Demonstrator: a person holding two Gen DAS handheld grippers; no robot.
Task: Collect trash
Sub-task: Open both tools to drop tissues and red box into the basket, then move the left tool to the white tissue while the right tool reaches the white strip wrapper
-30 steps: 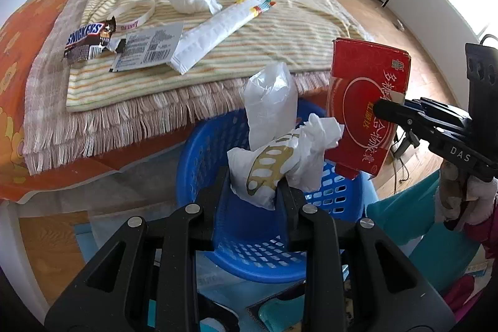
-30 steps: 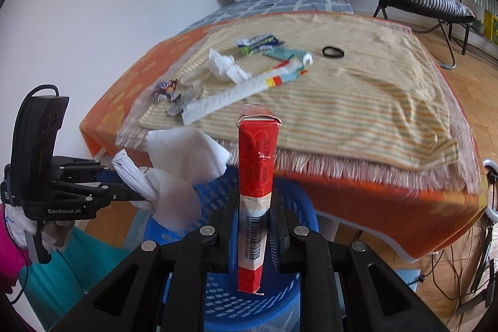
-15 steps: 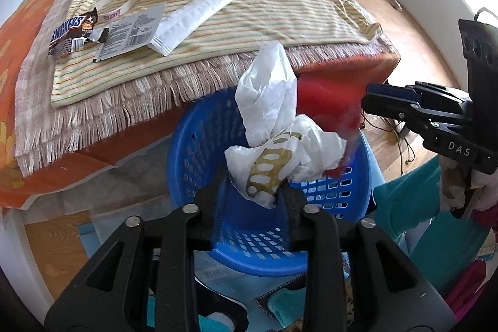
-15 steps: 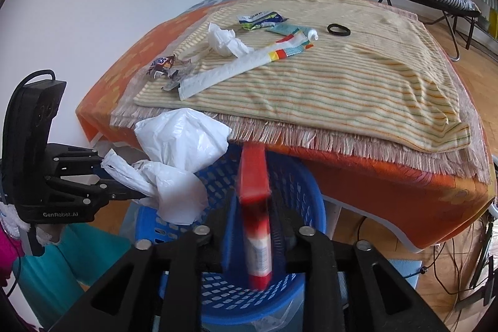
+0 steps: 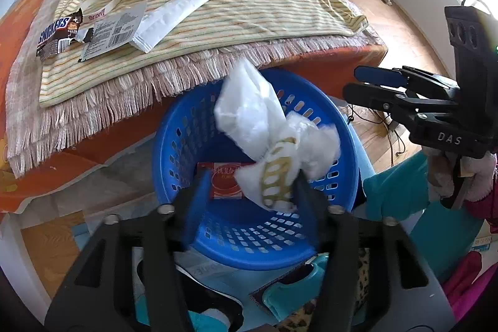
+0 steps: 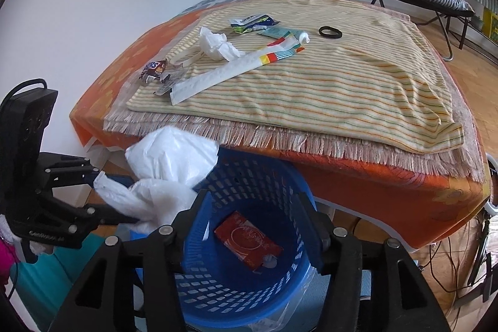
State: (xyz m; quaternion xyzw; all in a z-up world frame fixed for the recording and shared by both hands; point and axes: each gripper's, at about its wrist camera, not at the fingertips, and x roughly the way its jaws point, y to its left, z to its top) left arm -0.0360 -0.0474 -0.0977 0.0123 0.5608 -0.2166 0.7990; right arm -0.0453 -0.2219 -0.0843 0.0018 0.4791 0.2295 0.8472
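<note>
I am hovering both claws over the blue basket [image 6: 242, 254] so drops land inside. My right claw [image 6: 249, 226] is spread and empty; the red packet [image 6: 249, 241] is lying on the basket floor. My left claw [image 5: 249, 189] is spreading, the white bag [image 5: 274, 139] at its 12 o'clock barely touching one finger. More wrappers [image 5: 59, 33] are waiting on the bed at 11 o'clock.

A red packet [image 6: 248, 241] lies inside the blue basket [image 6: 264, 176] below the open right hand-held gripper [image 6: 249, 217].
</note>
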